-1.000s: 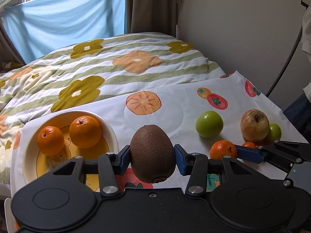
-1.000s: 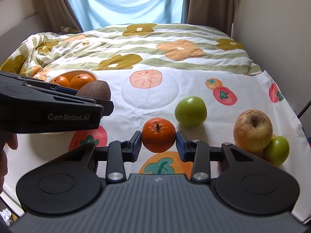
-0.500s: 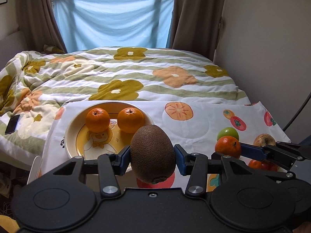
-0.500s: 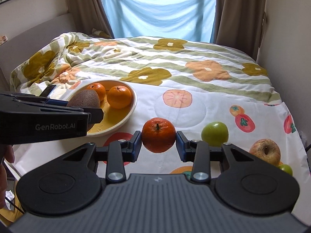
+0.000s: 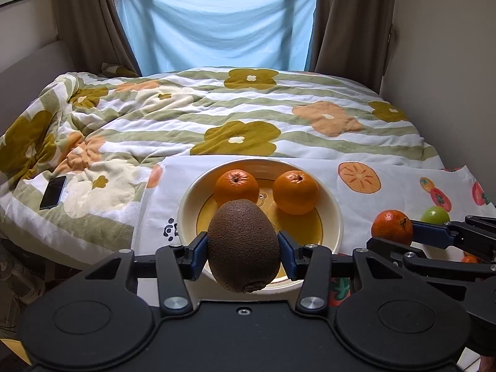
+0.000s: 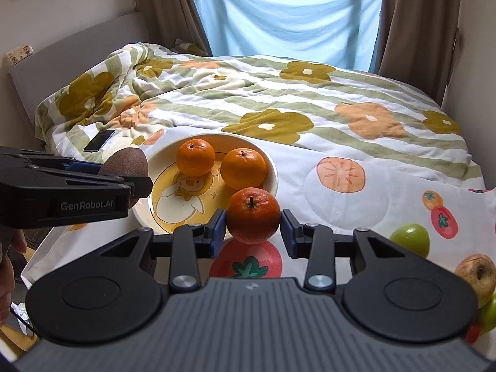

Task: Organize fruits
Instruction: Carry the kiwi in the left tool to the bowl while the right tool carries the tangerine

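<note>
My left gripper (image 5: 243,254) is shut on a brown kiwi (image 5: 243,245) and holds it above the near rim of the cream bowl (image 5: 336,217). Two oranges (image 5: 236,186) (image 5: 295,191) lie in the bowl. My right gripper (image 6: 252,228) is shut on a mandarin (image 6: 253,215) just right of the bowl's near rim (image 6: 274,170). From the right wrist view the kiwi (image 6: 125,162) shows at the bowl's left side. From the left wrist view the mandarin (image 5: 392,228) hangs right of the bowl.
A green apple (image 6: 410,239) and a yellow-red apple (image 6: 477,274) lie on the fruit-print cloth (image 6: 347,204) to the right, with another green fruit (image 6: 489,314) at the edge. A phone (image 5: 53,192) lies on the flowered quilt at the left. A wall stands at the right.
Both grippers have swung left with their fruit. The bowl went from far left to centre under the kiwi, and the mandarin now sits close to the bowl's right rim.
</note>
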`<state>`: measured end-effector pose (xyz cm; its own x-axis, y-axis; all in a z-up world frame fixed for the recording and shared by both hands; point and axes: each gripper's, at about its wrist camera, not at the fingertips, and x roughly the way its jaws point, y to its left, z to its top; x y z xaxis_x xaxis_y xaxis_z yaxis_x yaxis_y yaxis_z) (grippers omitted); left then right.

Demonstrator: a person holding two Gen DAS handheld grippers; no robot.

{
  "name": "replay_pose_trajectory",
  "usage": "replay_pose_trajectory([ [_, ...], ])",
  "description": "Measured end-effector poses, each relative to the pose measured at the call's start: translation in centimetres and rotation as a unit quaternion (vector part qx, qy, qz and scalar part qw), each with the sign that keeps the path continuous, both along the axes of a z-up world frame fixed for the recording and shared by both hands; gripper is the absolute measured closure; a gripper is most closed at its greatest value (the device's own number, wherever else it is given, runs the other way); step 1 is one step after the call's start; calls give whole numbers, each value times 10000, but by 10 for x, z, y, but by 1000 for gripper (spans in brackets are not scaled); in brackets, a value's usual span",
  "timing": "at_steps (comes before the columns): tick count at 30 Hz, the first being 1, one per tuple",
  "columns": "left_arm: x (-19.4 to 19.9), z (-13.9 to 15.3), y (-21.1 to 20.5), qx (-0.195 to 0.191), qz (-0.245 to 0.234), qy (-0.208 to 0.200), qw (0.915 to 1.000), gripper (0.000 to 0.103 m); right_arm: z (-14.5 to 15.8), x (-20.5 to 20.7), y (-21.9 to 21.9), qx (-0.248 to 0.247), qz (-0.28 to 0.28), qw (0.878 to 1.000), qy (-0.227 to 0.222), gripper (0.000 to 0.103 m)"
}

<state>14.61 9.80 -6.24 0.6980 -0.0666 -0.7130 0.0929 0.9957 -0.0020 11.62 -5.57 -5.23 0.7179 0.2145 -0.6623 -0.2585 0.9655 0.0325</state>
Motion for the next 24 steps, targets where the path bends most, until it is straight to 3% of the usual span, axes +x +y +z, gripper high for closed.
replay_pose_trajectory([
  [12,66,-39,26,157,-183,429,9988,51,-26,52,37,-99,-60,9994,317,50],
  [19,81,-55,22,318,-340,663,9967,50,-38,68,40,-167,-153,9989,418,50],
  [21,80,-54,22,290,-388,594,9971,40,-40,70,41,-231,-142,9987,428,50],
  [23,79,-51,24,258,-452,485,9975,18,-41,71,40,-269,-143,9985,448,50],
  [24,77,-49,25,275,-474,442,9975,17,-42,71,38,-280,-137,9985,457,50],
])
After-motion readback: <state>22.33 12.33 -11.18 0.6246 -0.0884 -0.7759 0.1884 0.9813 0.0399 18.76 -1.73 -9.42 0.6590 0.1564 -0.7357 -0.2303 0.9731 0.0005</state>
